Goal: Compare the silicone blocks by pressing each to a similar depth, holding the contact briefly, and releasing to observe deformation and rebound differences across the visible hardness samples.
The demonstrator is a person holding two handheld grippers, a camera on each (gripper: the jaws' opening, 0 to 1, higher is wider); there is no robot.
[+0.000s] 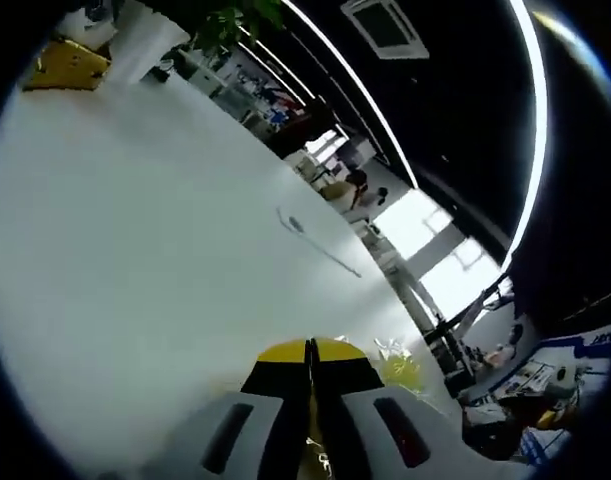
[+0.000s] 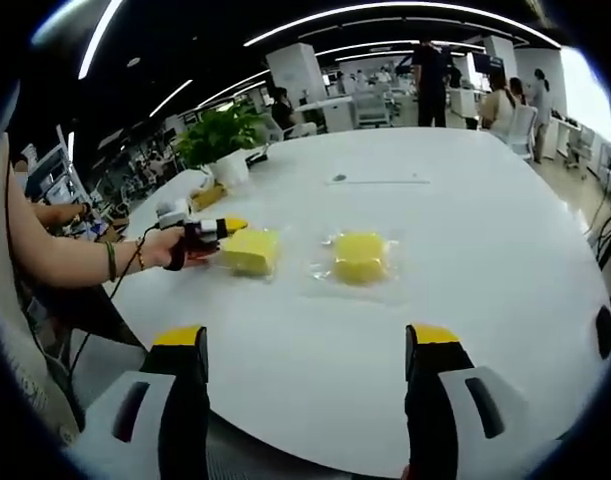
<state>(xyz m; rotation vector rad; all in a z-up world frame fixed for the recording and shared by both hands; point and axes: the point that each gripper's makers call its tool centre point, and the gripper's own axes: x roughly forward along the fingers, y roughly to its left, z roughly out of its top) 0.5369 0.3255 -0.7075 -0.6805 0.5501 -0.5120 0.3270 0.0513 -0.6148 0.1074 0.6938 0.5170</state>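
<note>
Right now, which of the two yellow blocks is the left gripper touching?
The left gripper meets the bare yellow block beside the person's hand. The other block, further from the hand, lies untouched in clear plastic wrap.

open office, white table (image 2: 455, 230), ceiling light strips (image 1: 530, 120), potted plant (image 2: 220, 135)

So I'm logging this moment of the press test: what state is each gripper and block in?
Left gripper: jaws shut, tips against the left yellow silicone block.
Right gripper: open, holding nothing.
Right yellow silicone block: untouched, lying on clear plastic wrap.
</note>
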